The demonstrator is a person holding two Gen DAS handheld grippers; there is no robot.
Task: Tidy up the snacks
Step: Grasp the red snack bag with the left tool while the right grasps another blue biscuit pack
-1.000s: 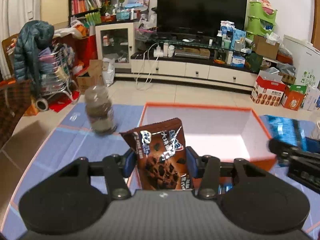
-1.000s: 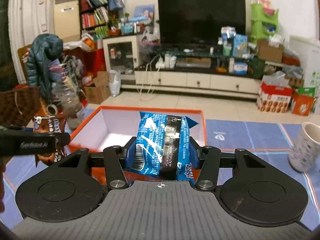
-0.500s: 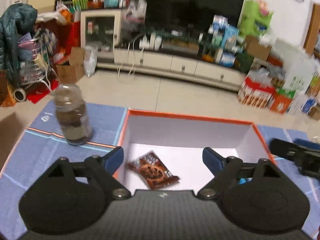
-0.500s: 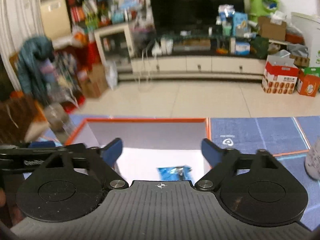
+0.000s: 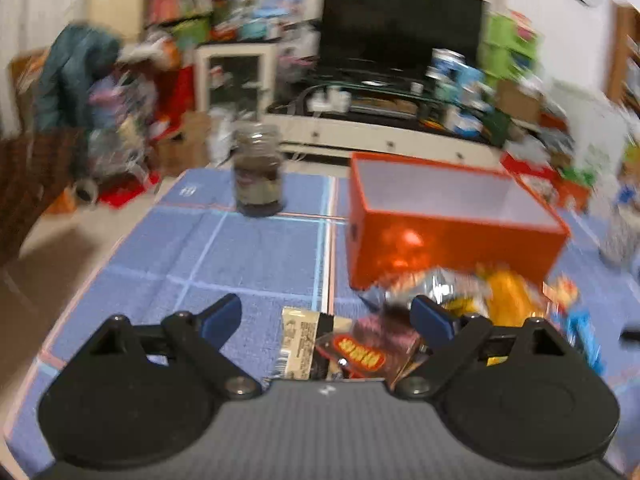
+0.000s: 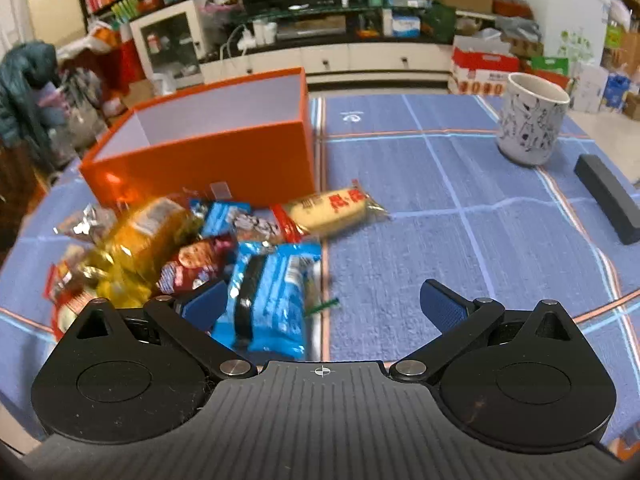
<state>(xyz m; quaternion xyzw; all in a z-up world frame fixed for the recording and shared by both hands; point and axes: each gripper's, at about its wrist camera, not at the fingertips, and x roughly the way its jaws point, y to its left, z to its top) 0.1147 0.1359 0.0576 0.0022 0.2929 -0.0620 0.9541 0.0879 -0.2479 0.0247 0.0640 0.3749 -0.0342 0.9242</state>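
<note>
Now both apart: left gripper (image 5: 326, 316), right gripper (image 6: 322, 304) | snack pile (image 6: 192, 248) fronts orange box (image 6: 208, 160) | mug (image 6: 530, 118) right

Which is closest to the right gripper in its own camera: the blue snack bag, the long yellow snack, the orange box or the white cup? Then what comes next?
From the open right gripper:
1. Blue snack bag, right by the left finger.
2. Long yellow snack, ahead, middle of the cloth.
3. Orange box, behind the snacks, to the left.
4. White cup, far right; close to the box's range, but it looks farther.

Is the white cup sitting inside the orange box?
No, the white cup stands on the blue cloth, off to the right of the orange box.
</note>
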